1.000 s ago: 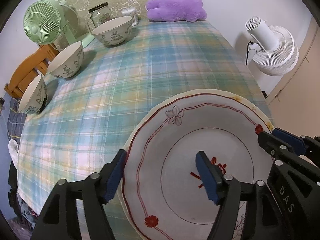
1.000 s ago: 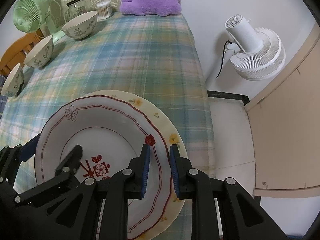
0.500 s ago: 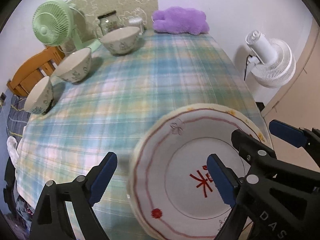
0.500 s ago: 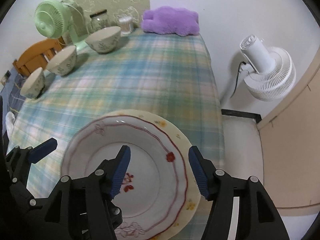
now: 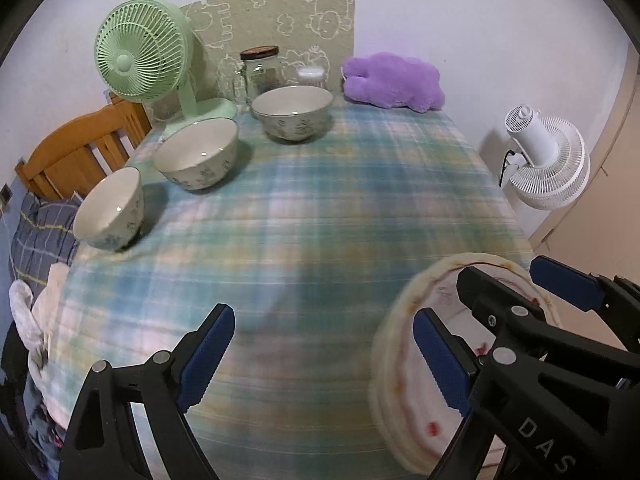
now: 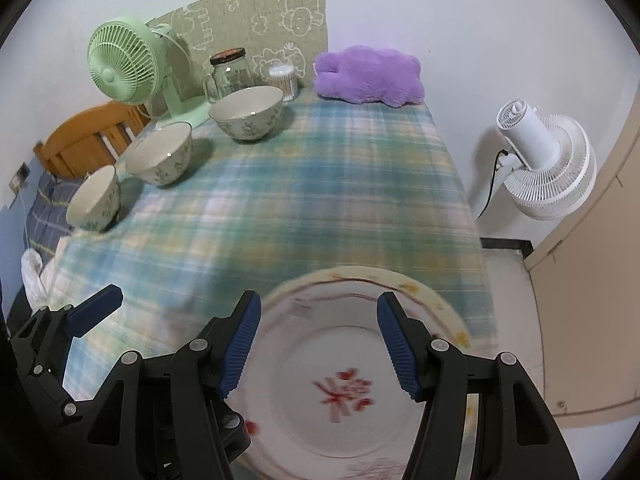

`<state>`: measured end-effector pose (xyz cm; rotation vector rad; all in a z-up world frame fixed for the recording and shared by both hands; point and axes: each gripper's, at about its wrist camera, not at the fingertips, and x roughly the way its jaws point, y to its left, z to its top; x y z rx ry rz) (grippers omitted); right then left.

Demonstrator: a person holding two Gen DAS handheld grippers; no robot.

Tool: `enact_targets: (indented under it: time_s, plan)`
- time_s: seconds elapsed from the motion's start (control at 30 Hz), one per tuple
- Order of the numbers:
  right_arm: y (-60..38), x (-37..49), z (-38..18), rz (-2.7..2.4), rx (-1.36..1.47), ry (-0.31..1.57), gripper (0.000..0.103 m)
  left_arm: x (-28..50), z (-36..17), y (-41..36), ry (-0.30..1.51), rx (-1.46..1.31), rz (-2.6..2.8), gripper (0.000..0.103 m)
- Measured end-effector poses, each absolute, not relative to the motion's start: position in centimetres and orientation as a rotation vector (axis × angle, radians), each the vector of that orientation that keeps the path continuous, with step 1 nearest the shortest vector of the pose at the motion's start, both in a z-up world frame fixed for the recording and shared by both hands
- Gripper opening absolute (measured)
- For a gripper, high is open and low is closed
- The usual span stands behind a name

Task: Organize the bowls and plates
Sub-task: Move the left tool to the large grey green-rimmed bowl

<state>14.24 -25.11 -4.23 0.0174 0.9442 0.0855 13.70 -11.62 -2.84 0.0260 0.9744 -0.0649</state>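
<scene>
Below right gripper (image 6: 318,346), stacked plates (image 6: 344,396) blurred, near rim cut off; both grippers released, left gripper (image 5: 324,356) empty.

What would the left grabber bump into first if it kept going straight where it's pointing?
Probably just the checked tablecloth. The left gripper is open, aimed down at bare cloth. The plates sit off to its side and the bowls are farther away. Depth is hard to judge.
</scene>
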Motion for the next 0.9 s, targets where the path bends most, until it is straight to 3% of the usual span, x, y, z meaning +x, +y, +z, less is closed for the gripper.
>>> enact_targets:
  time_s: [0.2, 0.4, 0.63, 0.9]
  plan:
    - [-20.2, 14.2, -4.0, 0.019, 0.073, 0.942, 0.064, 14.2, -2.6, -6.8, 0.979, 0.049, -0.099, 0.090]
    - [-15.1, 15.1, -3.8, -0.032, 0.068, 0.938, 0.073, 15.1, -2.4, -2.0, 0.966, 0.049, -0.120, 0.089]
    - [-9.8, 16.6, -3.9, -0.059, 0.092, 0.909, 0.075, 16.5, -2.5, 3.4, 0.942, 0.065, -0.106, 0.088]
    - [-3.7, 19.3, -3.3, -0.080, 0.098, 0.909, 0.076, 19.2, -1.9, 8.7, 0.940, 0.063, -0.061, 0.081]
